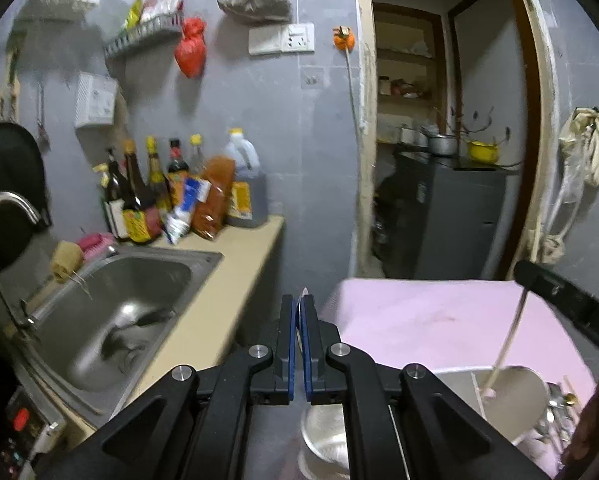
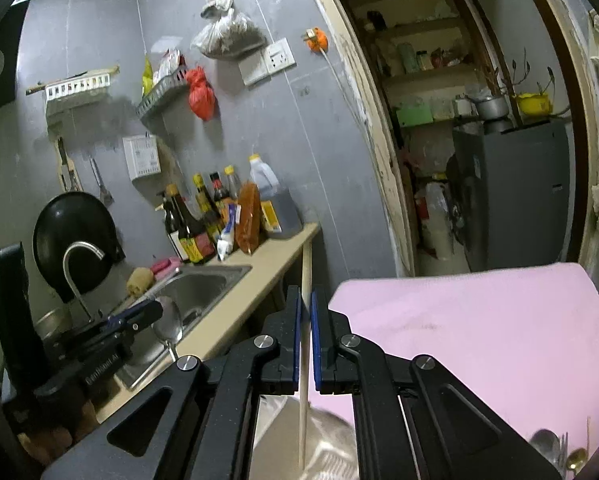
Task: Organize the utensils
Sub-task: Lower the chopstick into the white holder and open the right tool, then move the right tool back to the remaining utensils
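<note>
Left gripper [image 1: 298, 312]: jaws pressed together on a metal spoon [image 2: 167, 322]; in the right wrist view the spoon's bowl stands above the fingers, over the near edge of the sink [image 1: 111, 276]; in its own view only a thin sliver of the spoon shows between the blue pads [image 1: 307, 344]

Right gripper [image 2: 306, 312]: jaws clamped on a pale chopstick [image 2: 305, 360] (held near upright); its lower end hangs over the metal bowl [image 1: 511, 396], as the left wrist view shows

Metal bowl: rests on the pink cloth [image 2: 479, 332]; a second stick leans inside it

Loose utensils [image 1: 559, 412]: a cluster of spoons and forks lies on the pink cloth just right of the bowl; exact count cannot be told

Counter [image 1: 227, 280]: beige top beside the sink; sauce bottles [image 1: 147, 192] stand at the back against the grey wall

Faucet [image 1: 3, 220]: curves over the sink's left side; a black wok [image 2: 75, 236] hangs behind it
</note>
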A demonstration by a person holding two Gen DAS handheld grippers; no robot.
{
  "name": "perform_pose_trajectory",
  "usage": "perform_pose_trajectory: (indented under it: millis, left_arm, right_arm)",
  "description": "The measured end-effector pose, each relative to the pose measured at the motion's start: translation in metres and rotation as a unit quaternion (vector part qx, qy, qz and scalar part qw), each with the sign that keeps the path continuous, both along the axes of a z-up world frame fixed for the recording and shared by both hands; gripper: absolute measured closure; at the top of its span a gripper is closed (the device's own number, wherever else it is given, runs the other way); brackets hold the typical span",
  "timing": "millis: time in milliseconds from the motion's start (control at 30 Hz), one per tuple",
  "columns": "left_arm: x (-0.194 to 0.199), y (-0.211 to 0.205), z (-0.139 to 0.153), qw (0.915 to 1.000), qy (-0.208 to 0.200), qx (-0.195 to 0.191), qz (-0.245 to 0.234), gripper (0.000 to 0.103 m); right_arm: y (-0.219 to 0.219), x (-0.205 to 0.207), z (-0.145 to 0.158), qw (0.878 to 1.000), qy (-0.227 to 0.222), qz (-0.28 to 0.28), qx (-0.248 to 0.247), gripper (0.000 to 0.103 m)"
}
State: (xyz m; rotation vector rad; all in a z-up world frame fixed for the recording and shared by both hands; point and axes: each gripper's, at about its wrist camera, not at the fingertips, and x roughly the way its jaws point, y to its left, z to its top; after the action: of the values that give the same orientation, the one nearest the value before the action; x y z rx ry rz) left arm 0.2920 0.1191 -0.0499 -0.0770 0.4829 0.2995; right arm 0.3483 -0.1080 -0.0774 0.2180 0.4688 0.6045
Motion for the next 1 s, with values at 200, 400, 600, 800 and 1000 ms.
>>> perform_pose_trajectory:
  millis: [200, 400, 600, 800, 1000]
  left_arm:
    - [-0.007, 0.007, -0.002, 0.9978, 0.017, -0.056, -0.029, 0.098]
    - [-0.018, 0.001, 0.007, 0.9949, 0.011, -0.085, -0.053, 0.069]
    - [-0.026, -0.018, 0.020, 0.9934, 0.003, -0.088, -0.074, 0.056]
    - [-0.035, -0.038, 0.036, 0.9904, -0.017, -0.102, -0.091, 0.038]
    - [-0.038, -0.071, 0.051, 0.9872, -0.042, -0.098, -0.118, 0.020]
  right_arm:
    - [-0.017, -0.008, 0.002, 1.000, 0.017, -0.016, 0.013, 0.073]
    - [-0.040, -0.026, 0.018, 0.999, 0.003, -0.041, 0.015, 0.063]
    - [-0.070, -0.048, 0.039, 0.997, -0.018, -0.077, 0.008, 0.052]
    - [-0.108, -0.075, 0.064, 0.990, -0.049, -0.128, -0.007, 0.031]
    - [-0.146, -0.098, 0.086, 0.980, -0.077, -0.182, -0.029, 0.019]
